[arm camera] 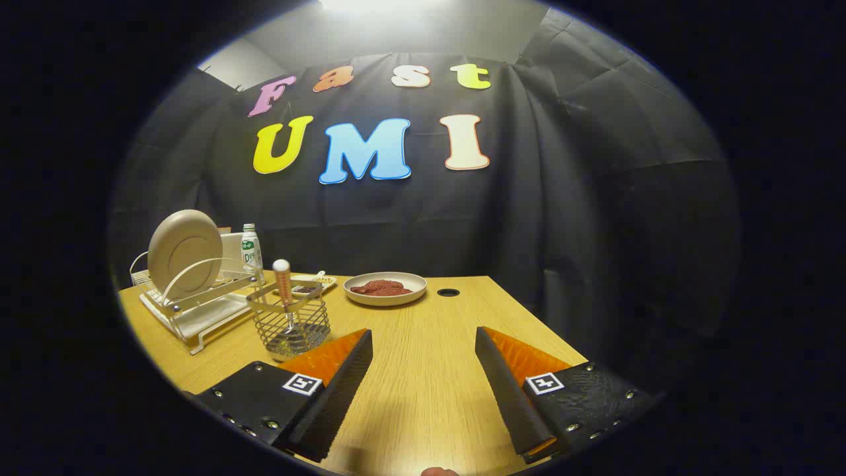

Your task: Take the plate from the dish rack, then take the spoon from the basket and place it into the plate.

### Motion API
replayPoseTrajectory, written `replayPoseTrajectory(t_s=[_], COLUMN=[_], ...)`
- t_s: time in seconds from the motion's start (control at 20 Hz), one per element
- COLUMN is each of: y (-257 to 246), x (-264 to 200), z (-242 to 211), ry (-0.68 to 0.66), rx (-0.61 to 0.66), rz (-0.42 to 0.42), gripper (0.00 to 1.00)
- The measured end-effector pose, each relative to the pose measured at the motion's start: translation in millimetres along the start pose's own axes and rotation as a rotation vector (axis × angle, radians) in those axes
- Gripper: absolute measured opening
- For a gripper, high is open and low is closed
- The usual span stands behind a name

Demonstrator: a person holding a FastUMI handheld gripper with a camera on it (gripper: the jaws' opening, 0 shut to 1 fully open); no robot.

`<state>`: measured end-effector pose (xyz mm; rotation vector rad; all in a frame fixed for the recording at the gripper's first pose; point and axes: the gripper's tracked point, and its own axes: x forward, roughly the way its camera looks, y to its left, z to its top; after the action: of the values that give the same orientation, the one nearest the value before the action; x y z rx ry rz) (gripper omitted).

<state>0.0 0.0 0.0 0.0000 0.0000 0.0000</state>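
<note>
Above the table's point(423, 370) near edge hangs the gripper point(423, 340), its two fingers point(344, 383) spread wide apart with bare wood between them and nothing in their hold. Beyond the left finger, just ahead of its tip, stands a wire basket point(291, 327) with the spoon point(283, 284) upright in it, pale knob on top. Farther toward the table's left edge sits the dish rack point(198, 307), and the plate point(184, 252) stands on edge in it, leaning back a little. A bottle point(250, 248) stands behind the rack near the far edge. Right of the bottle lies a small tray point(316, 283) with something pale and something dark on it; what they are cannot be told. Along the far edge, roughly ahead of the gap between the fingers, rests a shallow dish point(385, 289) of red food, and beside it on the right is a round hole point(448, 292) in the tabletop.
</note>
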Motion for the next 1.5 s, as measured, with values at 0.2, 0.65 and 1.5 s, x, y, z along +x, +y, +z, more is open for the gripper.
replayPoseTrajectory(t_s=[0.2, 0.65, 1.5], y=[-0.8, 95.7, 226.5], x=[29.7, -30.6, -30.6], z=[73.4, 230.8, 276.3], ry=[-0.067, -0.150, -0.039], rx=[-0.003, -0.030, 0.005], rz=[-0.036, 0.017, 0.097], gripper=[0.97, 0.96, 0.96])
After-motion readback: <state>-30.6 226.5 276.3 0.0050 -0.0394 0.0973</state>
